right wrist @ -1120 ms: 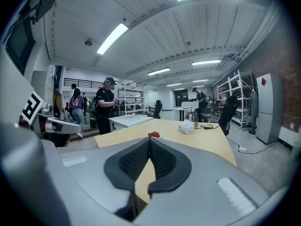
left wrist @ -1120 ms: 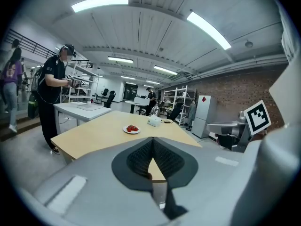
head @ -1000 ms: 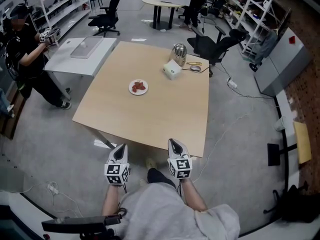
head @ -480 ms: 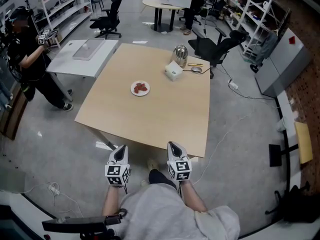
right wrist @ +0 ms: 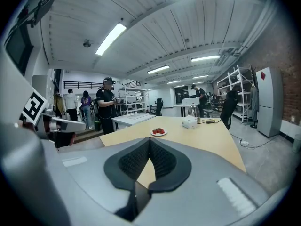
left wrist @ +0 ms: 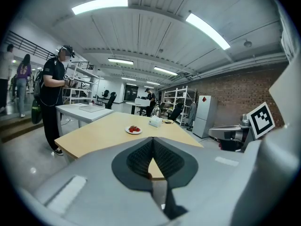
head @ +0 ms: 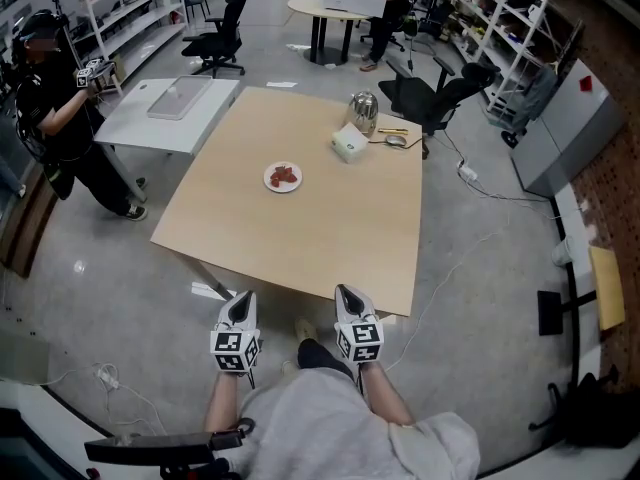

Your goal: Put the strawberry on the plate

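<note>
Both tools hang short of the near edge of the worktop (head: 300, 238); the left gripper (head: 240, 298) and right gripper (head: 345, 290) have their ribbed black fingers clenched together on nothing. The strawberry (head: 285, 175) — red, lumpy, soft-looking — lies on the small round white plate (head: 268, 178) mid-worktop, well apart from both; I'd judge the placing done, or not begun, since no loose berry shows. Any next move calls for a long reach across the smooth pale wood.

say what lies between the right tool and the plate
Only bare tabletop lies between the right tool and the plate, plain in the head view.
</note>
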{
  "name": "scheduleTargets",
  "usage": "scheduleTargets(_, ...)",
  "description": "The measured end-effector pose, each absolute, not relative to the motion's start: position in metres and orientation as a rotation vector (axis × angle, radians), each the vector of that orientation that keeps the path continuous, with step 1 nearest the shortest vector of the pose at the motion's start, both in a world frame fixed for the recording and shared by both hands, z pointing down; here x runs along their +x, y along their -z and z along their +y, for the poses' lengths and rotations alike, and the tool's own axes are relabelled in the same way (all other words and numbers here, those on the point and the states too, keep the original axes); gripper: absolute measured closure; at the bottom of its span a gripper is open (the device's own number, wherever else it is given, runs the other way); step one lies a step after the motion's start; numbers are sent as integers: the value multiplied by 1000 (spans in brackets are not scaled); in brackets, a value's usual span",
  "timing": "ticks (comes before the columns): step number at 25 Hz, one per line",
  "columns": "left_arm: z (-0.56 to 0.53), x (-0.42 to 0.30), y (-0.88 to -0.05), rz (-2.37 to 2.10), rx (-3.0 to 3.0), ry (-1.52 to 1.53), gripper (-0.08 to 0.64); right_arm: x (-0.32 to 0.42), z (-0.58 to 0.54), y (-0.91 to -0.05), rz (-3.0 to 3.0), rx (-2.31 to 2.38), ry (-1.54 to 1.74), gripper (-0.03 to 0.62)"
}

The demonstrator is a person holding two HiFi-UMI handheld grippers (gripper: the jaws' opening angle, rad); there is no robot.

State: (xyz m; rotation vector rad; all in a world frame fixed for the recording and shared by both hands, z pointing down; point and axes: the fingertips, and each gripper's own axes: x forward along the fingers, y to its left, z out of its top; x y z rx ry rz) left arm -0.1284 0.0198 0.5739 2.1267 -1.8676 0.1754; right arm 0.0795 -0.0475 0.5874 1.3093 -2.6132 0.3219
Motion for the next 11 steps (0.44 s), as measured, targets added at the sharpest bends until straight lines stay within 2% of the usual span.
scheduleTargets(11, 18, -129, -577, -1863, 2125, -175, 540, 80, -49, -592, -2604, 1304, -337, 586)
